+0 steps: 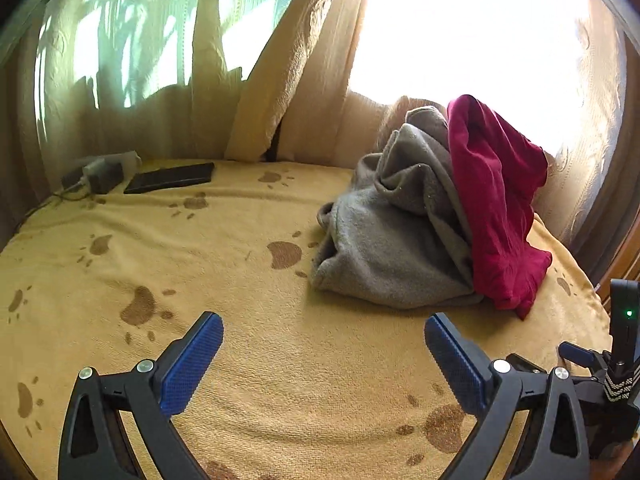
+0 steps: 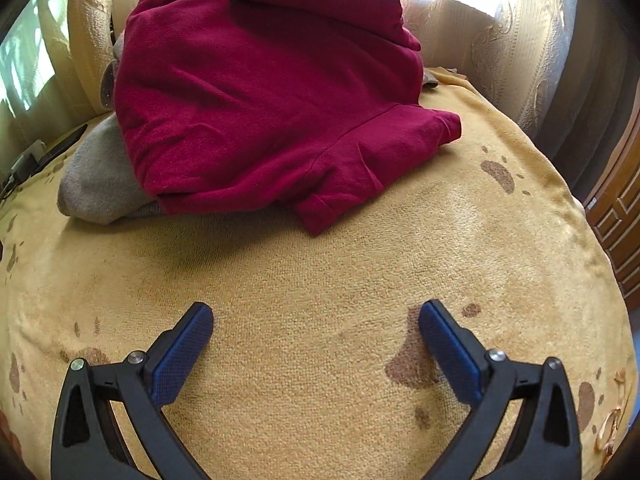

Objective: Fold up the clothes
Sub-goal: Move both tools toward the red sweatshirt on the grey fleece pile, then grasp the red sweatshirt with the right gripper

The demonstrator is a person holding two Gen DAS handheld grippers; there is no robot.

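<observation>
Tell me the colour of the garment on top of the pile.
Dark red garment; clearest in the right wrist view.

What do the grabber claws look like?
Both look the same. The left gripper and the right gripper have curved black arms, silver bolts and bumpy blue pads. The left view also shows the right gripper's black body with a little green light and a striped strap.

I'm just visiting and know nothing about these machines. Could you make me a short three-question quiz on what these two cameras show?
1. True or false: the left claw is gripping cloth.
2. Which garment lies on top of the pile: A) the red garment B) the grey garment?
3. Fill in: the yellow blanket is printed with brown ____ prints.

Key: 1 false, both it and the right claw are open and empty. 2 A. 3 paw.
</observation>
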